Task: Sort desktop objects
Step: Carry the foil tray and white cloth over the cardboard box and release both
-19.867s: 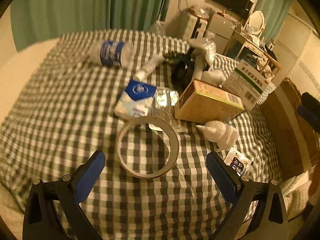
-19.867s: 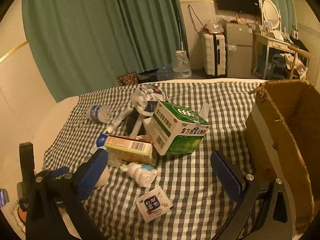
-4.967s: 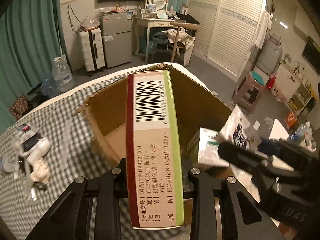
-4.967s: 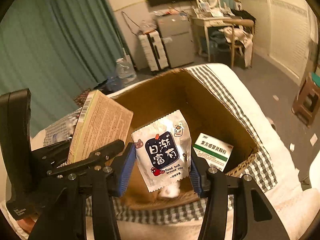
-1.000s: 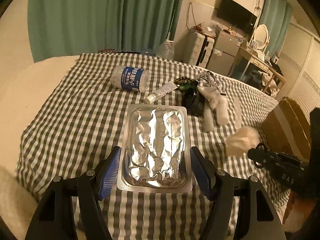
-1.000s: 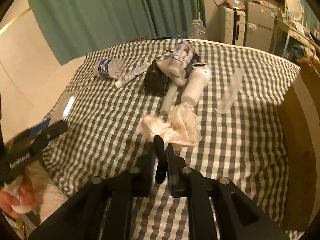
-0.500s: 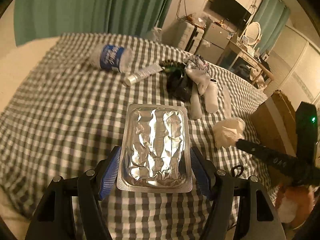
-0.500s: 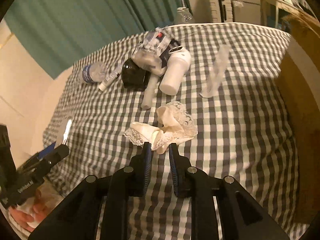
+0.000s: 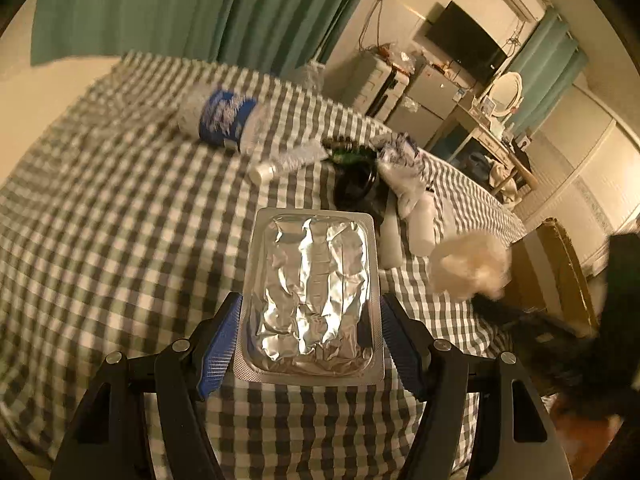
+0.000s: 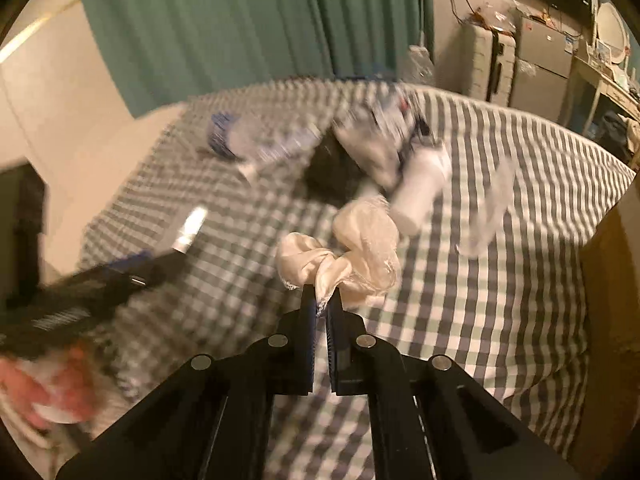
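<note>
A silver foil blister pack (image 9: pixel 312 296) is clamped in the left claw (image 9: pixel 311 344) above a checked bed (image 9: pixel 120 216). A cream lace cloth (image 10: pixel 352 256) is pinched in the nearly closed right claw (image 10: pixel 322 300), near a cardboard box (image 10: pixel 612 320).

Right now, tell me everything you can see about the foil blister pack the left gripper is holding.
The blister pack is a rectangular sheet with rounded corners, its crinkled silver foil face toward the left wrist camera inside a flat pale rim. The left gripper clamps its two long edges between blue pads, holding it above the checked cloth, long axis pointing away. The foil looks dented; whether pills remain cannot be told. In the right wrist view it shows only as a blurred bright sliver.
</note>
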Motion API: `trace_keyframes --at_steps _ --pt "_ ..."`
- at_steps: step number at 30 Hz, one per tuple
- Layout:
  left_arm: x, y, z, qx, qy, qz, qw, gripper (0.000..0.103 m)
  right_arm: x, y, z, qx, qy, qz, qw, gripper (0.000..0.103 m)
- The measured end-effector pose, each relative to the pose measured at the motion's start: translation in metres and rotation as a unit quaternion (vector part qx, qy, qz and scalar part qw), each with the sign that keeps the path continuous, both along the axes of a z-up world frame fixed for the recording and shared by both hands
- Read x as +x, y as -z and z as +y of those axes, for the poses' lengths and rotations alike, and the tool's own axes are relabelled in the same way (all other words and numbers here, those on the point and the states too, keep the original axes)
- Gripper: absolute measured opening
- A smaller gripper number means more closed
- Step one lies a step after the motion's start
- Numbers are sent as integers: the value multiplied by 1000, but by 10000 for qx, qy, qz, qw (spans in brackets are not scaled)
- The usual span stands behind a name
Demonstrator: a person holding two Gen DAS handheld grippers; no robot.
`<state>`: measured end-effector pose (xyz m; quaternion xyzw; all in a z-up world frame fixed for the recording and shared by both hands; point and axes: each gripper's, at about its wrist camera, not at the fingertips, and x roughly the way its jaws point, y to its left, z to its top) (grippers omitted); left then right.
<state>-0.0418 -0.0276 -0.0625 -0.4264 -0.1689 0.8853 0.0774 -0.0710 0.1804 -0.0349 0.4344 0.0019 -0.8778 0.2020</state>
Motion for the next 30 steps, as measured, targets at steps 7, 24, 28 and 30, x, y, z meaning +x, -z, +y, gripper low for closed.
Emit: trace_keyframes --at_steps 7,24,28,30 --pt "34 -65 23 -443 -66 362 9983 70 42 -81 26 -339 -179 566 9977 4" --pt "77 -236 271 -519 1657 1385 9750 70 144 -179 231 133 1416 819 9864 5" --pt "62 -211 350 -629 2039 1068 9711 70 141 -161 274 198 1868 682 9798 6" --pt "53 -198 376 -690 2230 943 9678 70 133 -149 290 235 2029 540 9774 6"
